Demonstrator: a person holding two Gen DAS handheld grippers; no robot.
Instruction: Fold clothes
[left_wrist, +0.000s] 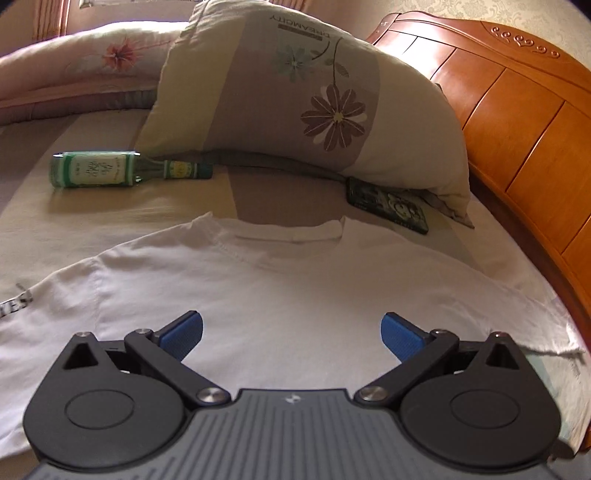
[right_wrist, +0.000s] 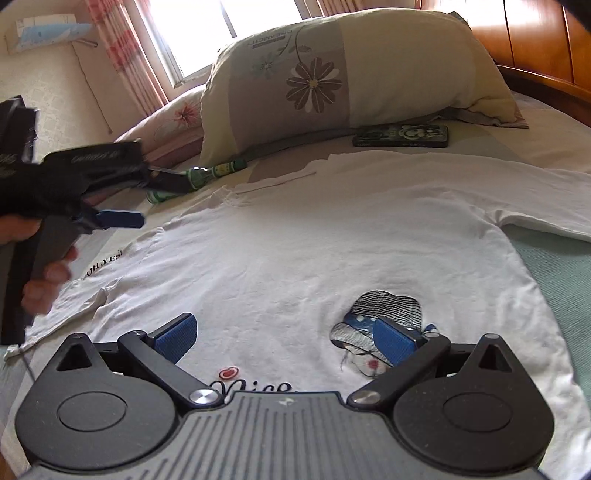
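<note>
T-shirt (right_wrist: 314, 240) hem hidden behind right gripper (right_wrist: 284, 338)

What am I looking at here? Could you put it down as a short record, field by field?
Place: bed with wooden headboard
Garment: white T-shirt, spread flat, printed front up, not yet folded
Left gripper: open, above the shirt's upper part, holding nothing
Right gripper: open, over the lower front, holding nothing
Person: a hand holds the left tool
Other things: flowered pillow, green bottle lying down, dark patterned case
</note>
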